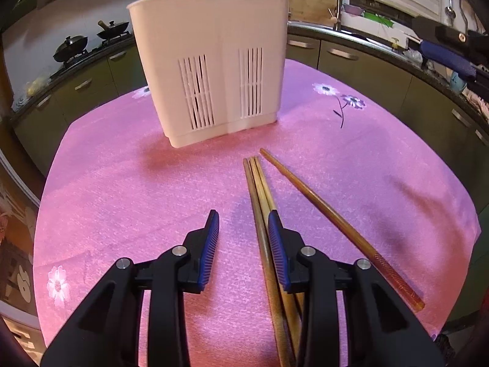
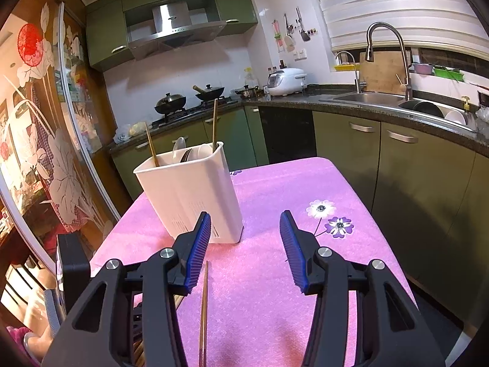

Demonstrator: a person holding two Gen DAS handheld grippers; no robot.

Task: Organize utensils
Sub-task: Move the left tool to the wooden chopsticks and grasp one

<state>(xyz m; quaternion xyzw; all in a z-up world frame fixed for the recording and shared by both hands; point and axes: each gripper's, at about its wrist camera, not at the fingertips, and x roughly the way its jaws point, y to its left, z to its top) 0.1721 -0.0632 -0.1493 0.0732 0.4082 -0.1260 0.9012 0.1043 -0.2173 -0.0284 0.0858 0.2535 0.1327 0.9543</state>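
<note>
A white slotted utensil holder stands on the pink tablecloth. It also shows in the right wrist view, with two chopsticks, spoons and other utensils standing in it. Three wooden chopsticks lie bundled on the cloth, and a darker chopstick lies apart to their right. My left gripper is open, low over the cloth, with its right finger over the bundle. My right gripper is open and empty above the table; one chopstick lies below it.
Green kitchen cabinets ring the table. A sink with a faucet is at the right, and a stove with woks is behind the holder. The table's edges drop off on all sides.
</note>
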